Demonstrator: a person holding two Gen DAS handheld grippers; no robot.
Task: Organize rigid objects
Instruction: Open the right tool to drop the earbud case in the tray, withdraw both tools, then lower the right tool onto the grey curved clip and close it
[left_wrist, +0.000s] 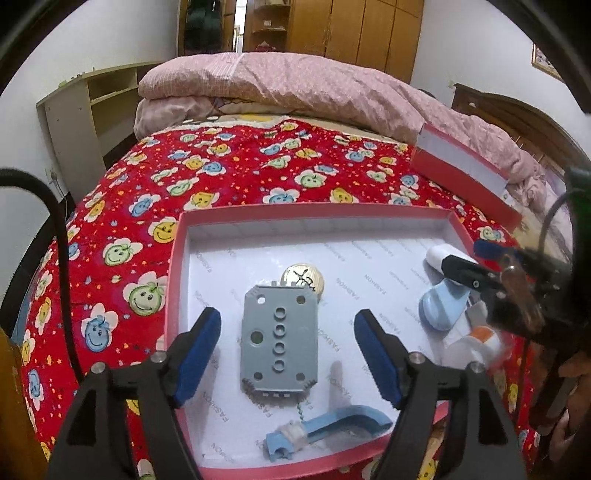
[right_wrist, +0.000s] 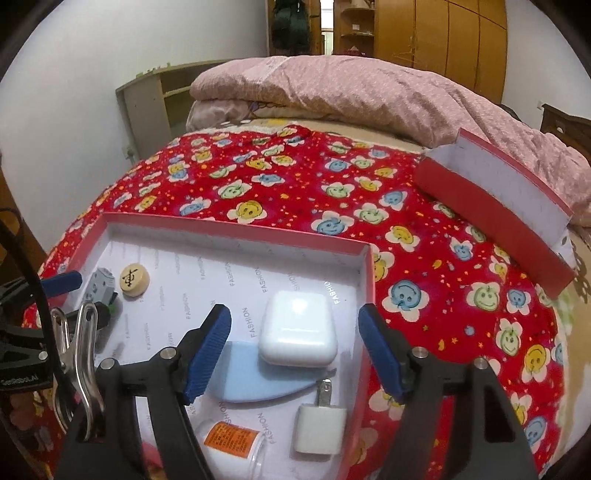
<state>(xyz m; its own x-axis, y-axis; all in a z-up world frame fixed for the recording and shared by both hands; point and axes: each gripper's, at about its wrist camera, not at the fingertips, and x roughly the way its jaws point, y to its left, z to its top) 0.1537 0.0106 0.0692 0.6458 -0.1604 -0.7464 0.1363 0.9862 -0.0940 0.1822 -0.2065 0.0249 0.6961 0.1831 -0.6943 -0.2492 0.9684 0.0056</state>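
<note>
Bedroom; bed (left_wrist: 236, 162) under red smiley-flower cover, pink quilt (left_wrist: 295, 85) along its far edge.
Item 1: shallow pink box (left_wrist: 177, 258) at near edge of bed, white lining.
Contents: grey plastic plate (left_wrist: 279, 339) mid-box, touching wooden chess piece (left_wrist: 303, 280) behind it; blue hook (left_wrist: 328, 428) by near wall; white earbud case (right_wrist: 297, 338) lying on a blue oval piece (right_wrist: 255, 380); white plug adapter (right_wrist: 319, 428); orange-labelled bottle (right_wrist: 232, 439).
Item 2: box lid (right_wrist: 491, 221), far right.
Left gripper (left_wrist: 288, 332): released, straddling plate.
Right gripper (right_wrist: 295, 336): released, straddling case.
</note>
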